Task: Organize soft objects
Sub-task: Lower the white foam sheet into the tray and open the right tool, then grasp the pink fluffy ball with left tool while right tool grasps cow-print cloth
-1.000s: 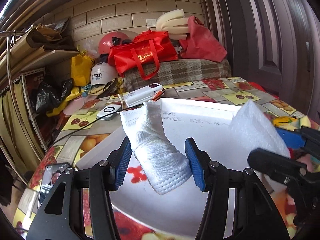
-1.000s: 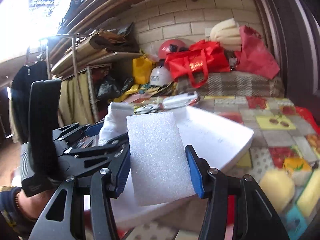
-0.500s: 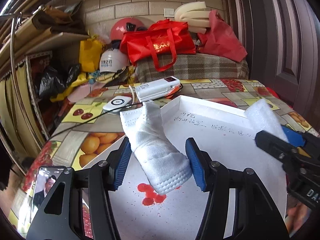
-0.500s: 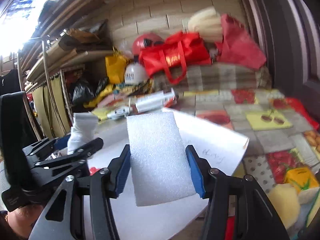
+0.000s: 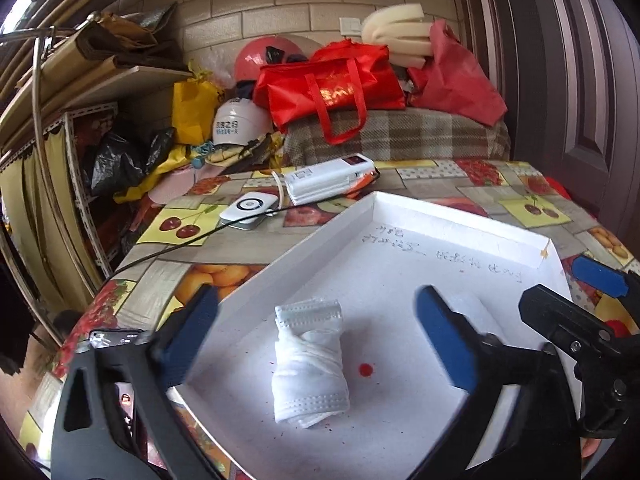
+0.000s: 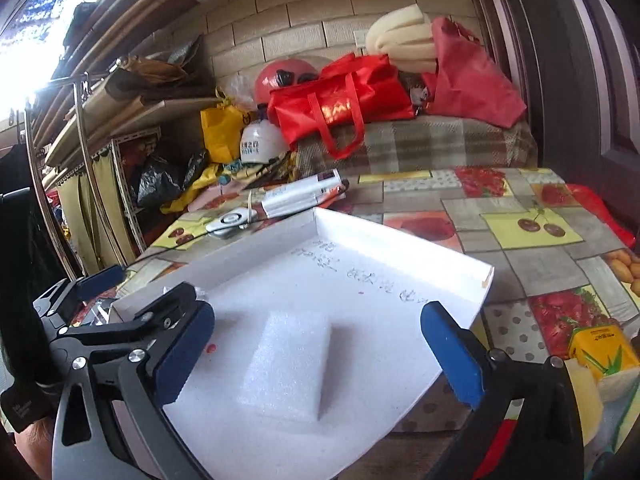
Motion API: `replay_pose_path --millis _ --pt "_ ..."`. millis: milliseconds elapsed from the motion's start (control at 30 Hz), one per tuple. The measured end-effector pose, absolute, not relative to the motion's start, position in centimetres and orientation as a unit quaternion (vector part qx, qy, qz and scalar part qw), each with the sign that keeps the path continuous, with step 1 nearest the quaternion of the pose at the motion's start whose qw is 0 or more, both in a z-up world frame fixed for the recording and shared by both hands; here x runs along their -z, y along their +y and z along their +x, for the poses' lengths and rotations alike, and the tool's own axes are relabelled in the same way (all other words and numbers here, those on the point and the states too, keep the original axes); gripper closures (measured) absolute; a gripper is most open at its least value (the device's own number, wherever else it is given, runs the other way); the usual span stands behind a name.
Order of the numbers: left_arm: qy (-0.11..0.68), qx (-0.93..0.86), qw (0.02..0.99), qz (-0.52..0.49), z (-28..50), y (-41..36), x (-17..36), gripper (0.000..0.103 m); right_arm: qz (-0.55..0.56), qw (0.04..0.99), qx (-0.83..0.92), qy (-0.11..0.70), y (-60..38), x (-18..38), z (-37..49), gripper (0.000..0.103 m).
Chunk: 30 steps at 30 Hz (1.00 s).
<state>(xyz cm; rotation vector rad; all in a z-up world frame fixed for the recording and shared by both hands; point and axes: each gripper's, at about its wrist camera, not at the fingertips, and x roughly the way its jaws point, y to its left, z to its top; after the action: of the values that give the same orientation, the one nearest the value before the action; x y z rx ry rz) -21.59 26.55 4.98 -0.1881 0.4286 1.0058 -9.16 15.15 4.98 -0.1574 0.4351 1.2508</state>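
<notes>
While both claws were opening, empty, over the white tray (image 5: 460, 216), a careless pullback could snag the rolled mask (image 5: 310, 368).

At about twelve o'clock from my tongs, the white tray (image 5: 460, 220) carries a line of handwriting in pen along its far floor; I cannot make out the characters. Further off at eleven o'clock, the white helmet (image 5: 240, 120) bears two rows of dark Chinese characters, too small for me to read. The red bag (image 5: 332, 84) at twelve o'clock shows gold lettering on its front, unclear. At three o'clock in my right view, the yellow carton (image 6: 604, 350) has a small printed line I cannot read.
</notes>
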Motion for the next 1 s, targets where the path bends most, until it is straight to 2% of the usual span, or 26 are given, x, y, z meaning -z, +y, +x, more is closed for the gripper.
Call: replay_pose_path --millis 167,467,567,833,1000 --pt "0.149 -0.484 0.857 -0.093 -23.8 25.4 -5.6 0.0 -0.068 0.793 -0.588 0.143 13.4 -5.6 -11.1 0.0" --pt "0.11 -0.465 0.874 -0.091 -25.4 23.1 -6.0 0.0 -0.079 0.762 -0.625 0.152 9.4 -5.6 -12.7 0.0" --pt "0.119 -0.439 0.889 -0.058 -24.6 21.5 -6.0 0.0 -0.068 0.762 -0.625 0.156 6.8 -5.8 -11.9 0.0" --pt "0.12 -0.333 0.933 -0.06 -22.8 16.5 -6.2 0.0 0.027 0.844 -0.516 0.145 -3.7 -7.4 -4.5 0.0" --pt "0.141 -0.239 0.96 -0.042 -20.7 11.7 -6.3 0.0 0.054 0.883 -0.423 0.195 -9.5 -6.9 1.5 0.0"
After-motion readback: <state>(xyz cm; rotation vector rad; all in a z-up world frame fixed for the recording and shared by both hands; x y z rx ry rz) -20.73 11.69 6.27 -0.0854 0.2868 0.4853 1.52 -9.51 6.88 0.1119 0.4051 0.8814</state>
